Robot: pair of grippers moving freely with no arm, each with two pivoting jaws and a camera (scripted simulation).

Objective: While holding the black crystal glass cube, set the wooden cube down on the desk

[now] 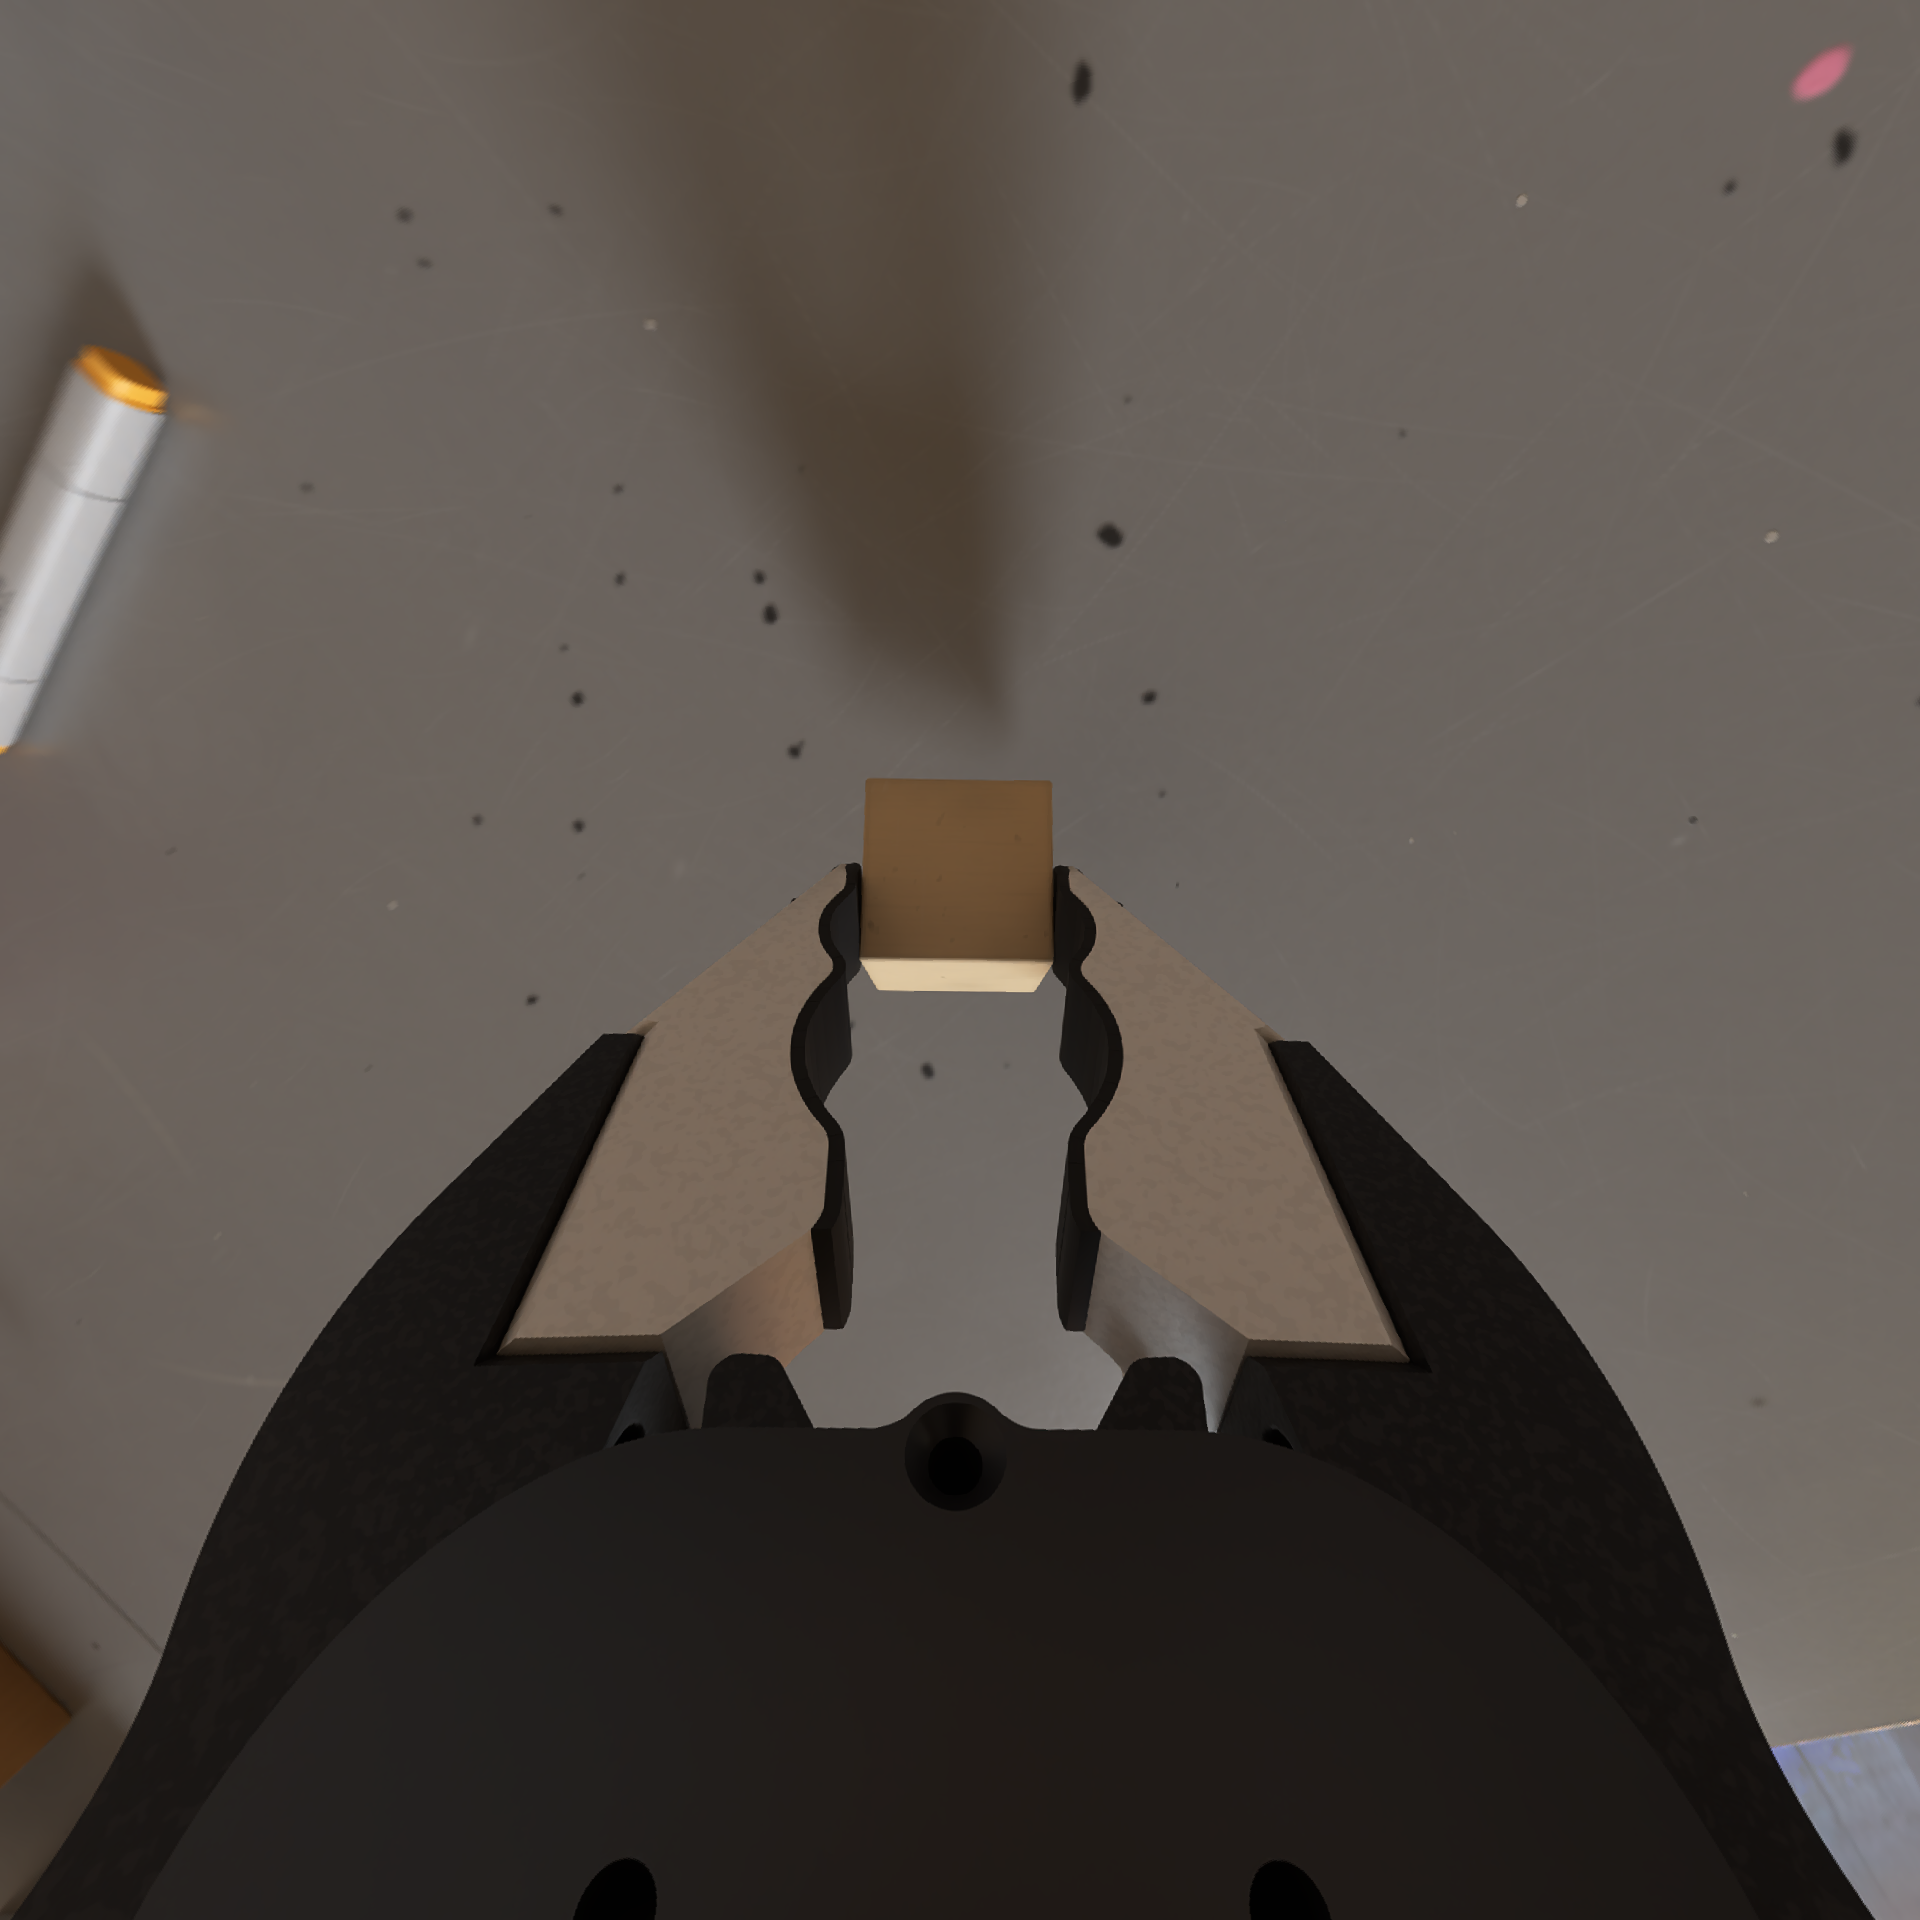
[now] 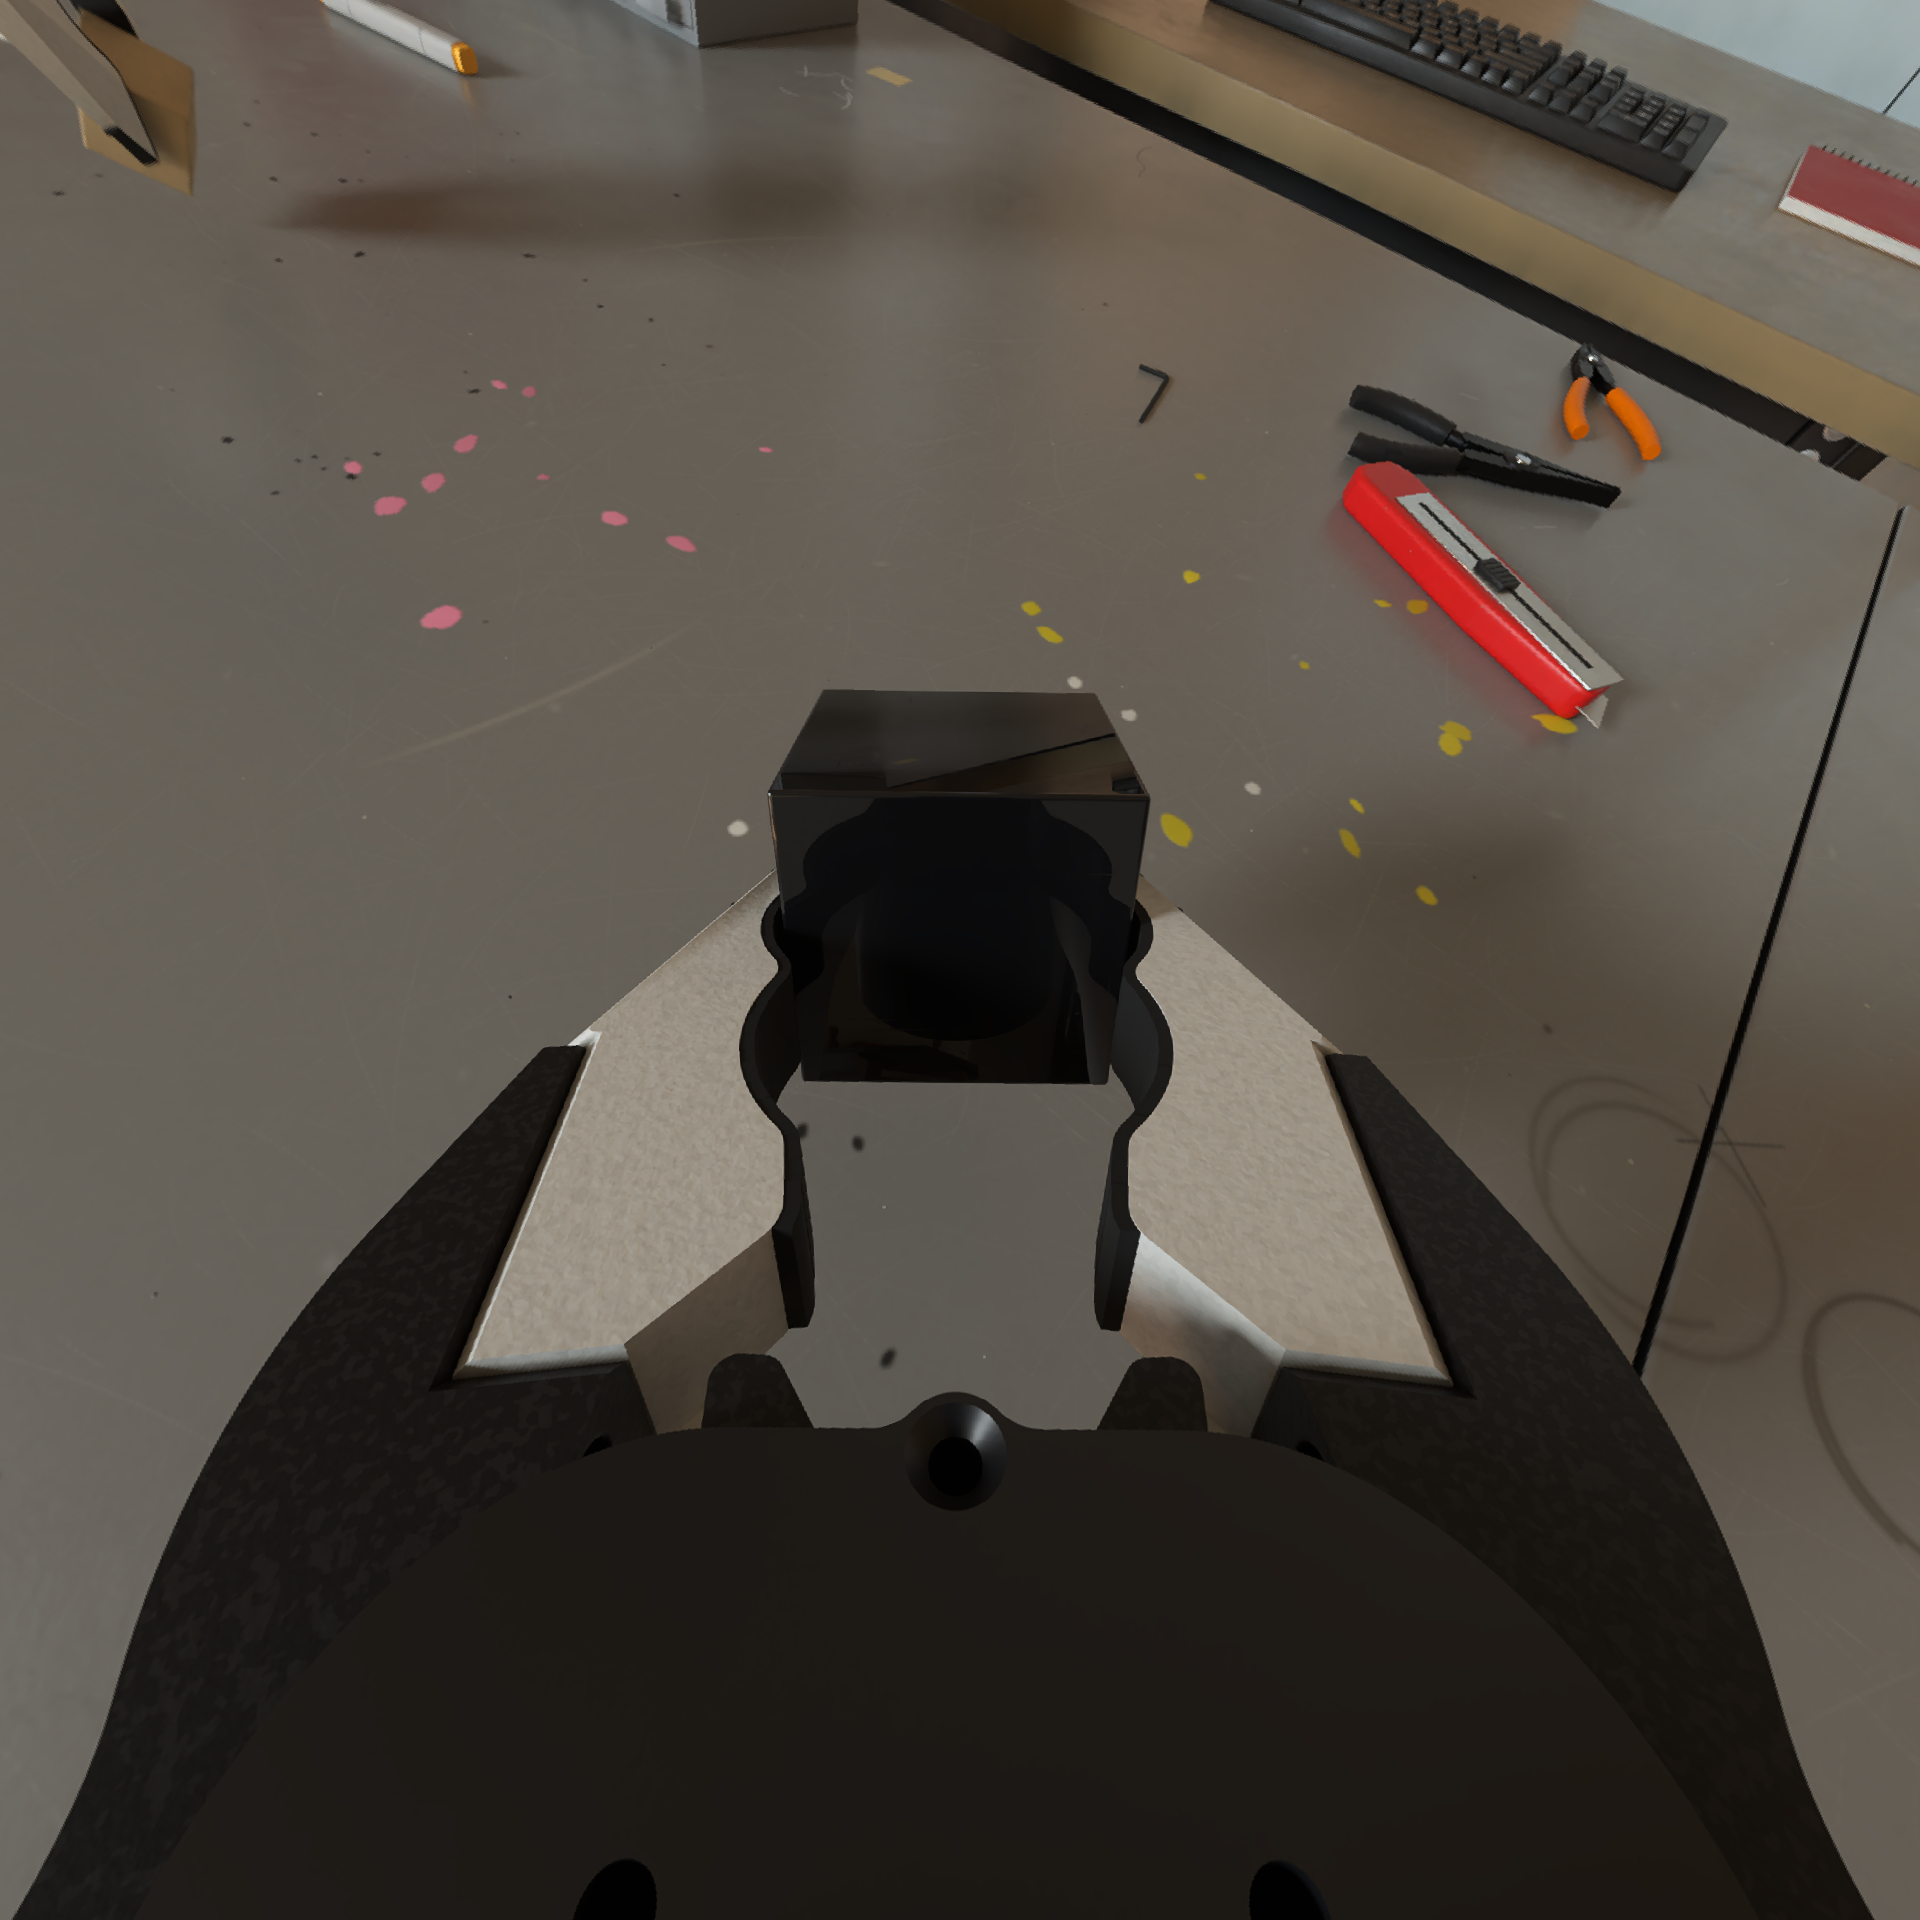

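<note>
Pinching the wooden cube (image 1: 957, 883) at its fingertips, the left gripper (image 1: 957, 914) hangs above the desk (image 1: 1455, 727); the cube's underside is hidden. The right gripper (image 2: 956, 935) clamps the black crystal glass cube (image 2: 961, 883), whose lower faces stay unseen.

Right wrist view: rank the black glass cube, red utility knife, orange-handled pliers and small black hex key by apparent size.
1. Glossy black crystal glass cube, though nearest the camera
2. Red utility knife
3. Orange-handled pliers
4. Small black hex key
</note>
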